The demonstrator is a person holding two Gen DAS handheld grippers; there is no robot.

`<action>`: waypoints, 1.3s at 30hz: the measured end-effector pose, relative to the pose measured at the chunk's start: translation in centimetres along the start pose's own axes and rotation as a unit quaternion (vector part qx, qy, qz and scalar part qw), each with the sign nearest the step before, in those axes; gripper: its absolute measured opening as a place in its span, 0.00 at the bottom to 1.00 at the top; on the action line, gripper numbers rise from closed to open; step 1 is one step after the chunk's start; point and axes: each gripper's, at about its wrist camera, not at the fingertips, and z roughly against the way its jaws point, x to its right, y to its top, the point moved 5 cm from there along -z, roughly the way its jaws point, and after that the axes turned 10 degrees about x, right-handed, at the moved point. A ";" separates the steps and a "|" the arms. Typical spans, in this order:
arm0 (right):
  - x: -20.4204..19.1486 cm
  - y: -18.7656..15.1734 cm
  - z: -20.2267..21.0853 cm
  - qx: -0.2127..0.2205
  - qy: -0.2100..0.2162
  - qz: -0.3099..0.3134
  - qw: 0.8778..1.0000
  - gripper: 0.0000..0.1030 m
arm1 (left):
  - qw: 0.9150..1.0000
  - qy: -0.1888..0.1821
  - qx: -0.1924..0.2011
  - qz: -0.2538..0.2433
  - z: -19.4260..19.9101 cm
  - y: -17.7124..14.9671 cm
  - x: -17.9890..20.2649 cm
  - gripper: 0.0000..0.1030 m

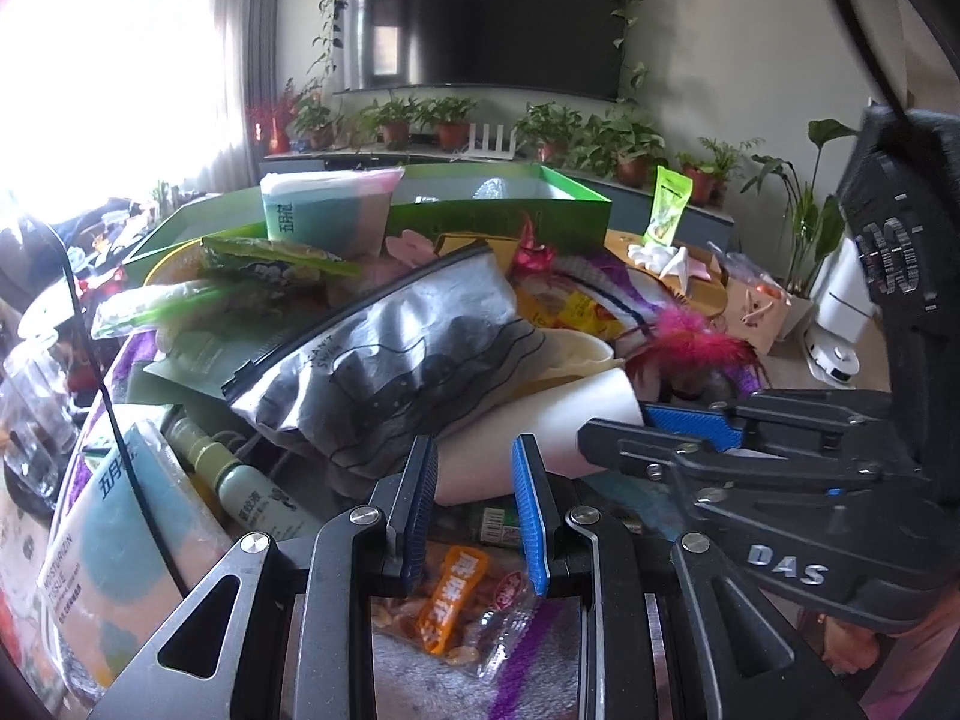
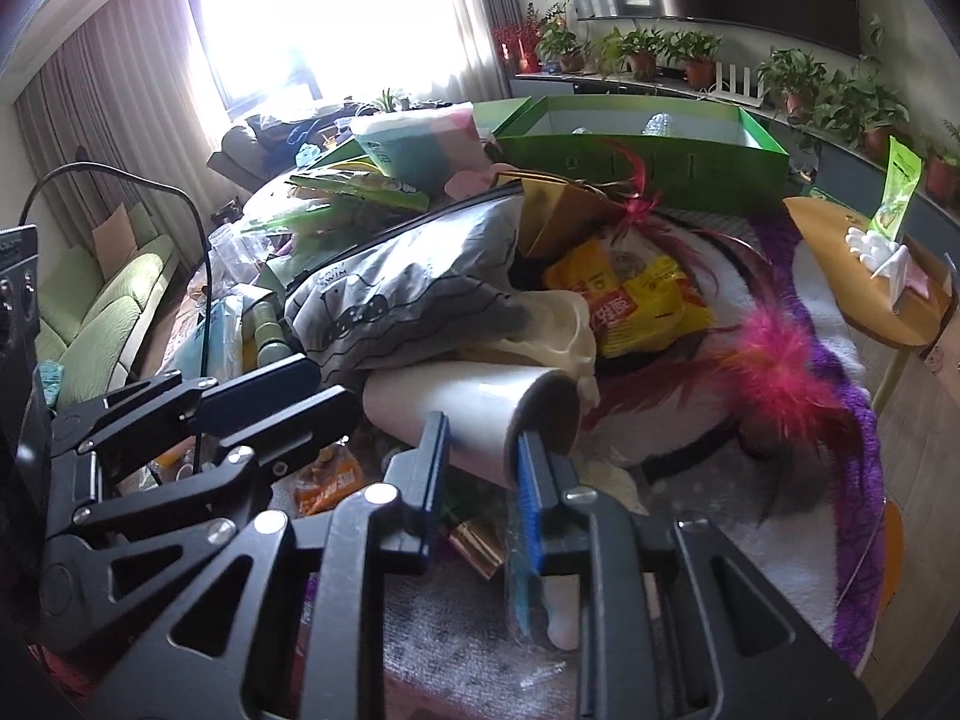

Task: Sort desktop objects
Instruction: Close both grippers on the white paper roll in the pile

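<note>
Two grippers: left gripper (image 1: 474, 504) fingers nearly closed, empty; right gripper (image 2: 480, 468) fingers narrow, empty.
Next: grab white roll (image 2: 456, 408) gently, slowly.

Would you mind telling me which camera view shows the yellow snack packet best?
The right wrist view: the yellow snack packet lies in plain sight there behind the white roll. In the left wrist view only a strip of it shows past the grey zip pouch.

Tabletop heap is dense: white roll (image 2: 456, 414) lies straight ahead, grey zip pouch (image 1: 396, 354) stacked on it, green box (image 2: 654, 138) walls the back. Only open strip is grey cloth (image 2: 456, 618) nearest, with snack packet (image 1: 462, 606) on it.
</note>
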 end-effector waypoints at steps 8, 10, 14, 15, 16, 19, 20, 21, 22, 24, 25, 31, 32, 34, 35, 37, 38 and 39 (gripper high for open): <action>-0.6 0.6 2.6 0.008 0.024 -0.003 1.000 0.09 | 1.000 -0.015 0.006 -0.002 0.6 0.5 0.7 0.25; 0.1 0.5 3.8 0.013 0.021 -0.012 1.000 0.09 | 1.000 -0.025 0.005 -0.004 0.6 0.6 1.2 0.25; 2.1 -0.1 5.6 0.014 0.015 -0.030 0.999 0.11 | 0.999 -0.054 0.000 -0.009 0.2 0.6 2.6 0.25; 2.7 -0.4 5.8 0.012 0.010 -0.035 0.999 0.12 | 0.998 -0.061 -0.002 -0.010 0.1 0.6 3.1 0.25; 3.4 -0.8 5.8 0.008 0.002 -0.041 0.999 0.15 | 0.998 -0.066 -0.003 -0.013 -0.2 0.5 3.5 0.25; 4.9 -1.7 5.5 0.002 -0.015 -0.053 0.998 0.19 | 0.997 -0.077 -0.016 -0.015 -0.9 0.3 4.4 0.25; 5.2 -1.9 5.4 0.002 -0.018 -0.056 0.998 0.19 | 0.997 -0.079 -0.018 -0.015 -1.1 0.3 4.6 0.25; 5.3 -2.0 5.2 0.002 -0.019 -0.057 0.998 0.19 | 0.997 -0.077 -0.018 -0.017 -1.2 0.3 4.7 0.25; 5.4 -2.0 5.1 0.003 -0.019 -0.057 0.998 0.20 | 0.997 -0.077 -0.017 -0.018 -1.3 0.3 4.8 0.25; 5.5 -2.0 4.8 0.004 -0.020 -0.054 0.998 0.21 | 0.997 -0.078 -0.018 -0.016 -1.3 0.4 4.8 0.25; 5.5 -1.9 4.7 0.005 -0.021 -0.052 0.998 0.21 | 0.997 -0.079 -0.020 -0.014 -1.4 0.4 4.8 0.25; 5.4 -2.0 4.3 0.005 -0.020 -0.043 0.999 0.26 | 0.997 -0.068 -0.022 -0.015 -1.5 0.3 4.3 0.25; 5.4 -2.0 4.3 0.006 -0.020 -0.043 0.999 0.26 | 0.997 -0.069 -0.022 -0.014 -1.5 0.3 4.2 0.25; 5.4 -2.0 4.2 0.006 -0.020 -0.042 0.999 0.27 | 0.997 -0.069 -0.024 -0.016 -1.5 0.2 4.2 0.25; 5.4 -2.0 4.2 0.006 -0.021 -0.041 0.999 0.27 | 0.997 -0.068 -0.024 -0.016 -1.5 0.2 4.1 0.25; 5.5 -1.8 4.1 0.006 -0.021 -0.041 0.999 0.28 | 0.998 -0.061 -0.025 -0.016 -1.6 0.2 3.8 0.28; 5.5 -1.8 4.2 0.007 -0.023 -0.040 0.999 0.29 | 0.998 -0.059 -0.024 -0.012 -1.6 0.2 3.5 0.33; 5.5 -1.7 4.2 0.007 -0.024 -0.041 0.999 0.30 | 0.998 -0.060 -0.024 -0.006 -1.6 0.2 3.4 0.38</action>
